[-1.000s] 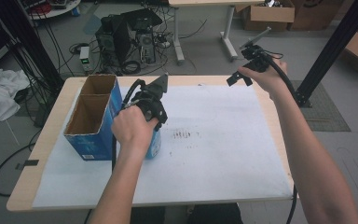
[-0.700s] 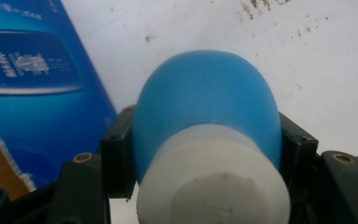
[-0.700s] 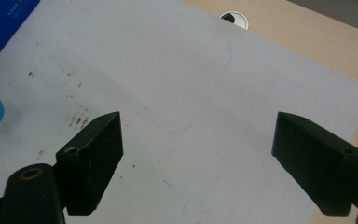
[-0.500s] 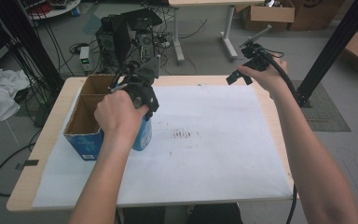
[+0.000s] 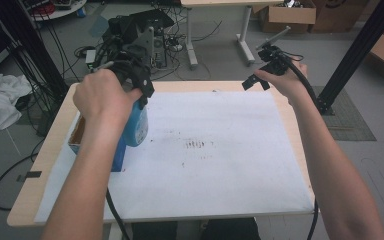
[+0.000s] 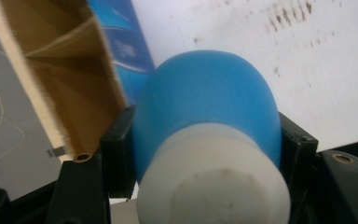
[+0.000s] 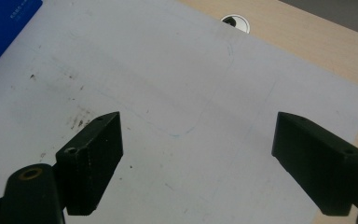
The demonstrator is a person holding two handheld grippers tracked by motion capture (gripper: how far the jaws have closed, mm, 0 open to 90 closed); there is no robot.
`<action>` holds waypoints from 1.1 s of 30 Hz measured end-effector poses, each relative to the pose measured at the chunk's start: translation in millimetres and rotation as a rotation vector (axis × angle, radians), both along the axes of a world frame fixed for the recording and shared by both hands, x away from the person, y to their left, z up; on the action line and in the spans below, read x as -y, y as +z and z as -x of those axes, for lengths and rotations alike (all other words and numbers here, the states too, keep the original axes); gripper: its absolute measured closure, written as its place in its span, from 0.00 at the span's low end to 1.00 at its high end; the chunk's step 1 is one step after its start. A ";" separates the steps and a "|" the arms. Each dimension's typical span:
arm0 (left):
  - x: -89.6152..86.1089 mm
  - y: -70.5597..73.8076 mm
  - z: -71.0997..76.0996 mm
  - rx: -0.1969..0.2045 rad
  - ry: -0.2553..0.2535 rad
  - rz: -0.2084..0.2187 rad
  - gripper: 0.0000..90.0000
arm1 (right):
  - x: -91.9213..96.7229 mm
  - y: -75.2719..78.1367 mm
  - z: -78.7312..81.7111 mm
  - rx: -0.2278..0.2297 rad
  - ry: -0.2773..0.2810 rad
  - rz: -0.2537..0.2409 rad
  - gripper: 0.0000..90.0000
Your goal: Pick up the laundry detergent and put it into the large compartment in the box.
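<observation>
Blue bottle point(image 6: 205, 121) clamped at the neck in left gripper point(image 5: 137, 92), lifted beside the open cardboard box point(image 6: 70, 79), probably for loading; right gripper point(image 7: 196, 158) gaping, empty.

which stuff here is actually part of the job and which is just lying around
In the job:
- blue bottle with a white cap, clamped in the left gripper
- open cardboard box with blue sides, beside the bottle
- right gripper, jaws wide apart with nothing between them, over the paper

Lying about:
- stained white paper covering the table
- white cloth on the floor
- cardboard boxes behind the far desk
</observation>
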State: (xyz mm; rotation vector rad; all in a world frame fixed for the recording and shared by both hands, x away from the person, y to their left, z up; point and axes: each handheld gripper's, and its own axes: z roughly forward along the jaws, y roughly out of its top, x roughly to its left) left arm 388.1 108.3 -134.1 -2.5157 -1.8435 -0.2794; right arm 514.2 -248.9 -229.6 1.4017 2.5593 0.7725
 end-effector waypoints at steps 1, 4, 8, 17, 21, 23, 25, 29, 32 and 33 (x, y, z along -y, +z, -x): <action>-3.0 4.2 0.1 0.009 0.008 0.002 0.42 | -0.3 -0.2 -0.4 0.000 0.000 0.001 0.18; -11.9 15.0 -0.4 0.023 0.034 0.004 0.42 | -0.5 -0.7 -1.3 0.000 -0.001 0.004 0.18; -28.0 28.6 -3.5 0.041 0.075 0.001 0.42 | -2.5 -1.0 -2.2 0.000 0.005 0.007 0.18; -71.8 36.5 -15.2 0.057 0.169 -0.013 0.43 | -6.4 4.6 -2.2 0.010 0.007 0.012 0.18; -86.8 31.5 -19.8 0.048 0.203 -0.012 0.43 | -8.4 7.3 -2.3 0.017 0.012 0.017 0.18; -91.6 29.5 -21.4 0.046 0.212 -0.014 0.43 | -9.0 8.4 -2.4 0.019 0.011 0.017 0.18; -94.4 27.7 -22.5 0.046 0.218 -0.019 0.43 | -8.7 8.8 -3.1 0.020 0.011 0.021 0.18; -99.4 21.7 -25.1 0.043 0.229 -0.024 0.43 | -7.1 8.2 -4.2 0.017 0.004 0.024 0.18; -102.4 14.6 -26.9 0.033 0.235 -0.021 0.43 | -5.9 6.6 -5.2 0.012 -0.002 0.027 0.18; -103.0 12.6 -27.3 0.030 0.236 -0.021 0.43 | -5.6 6.4 -5.3 0.011 -0.002 0.029 0.18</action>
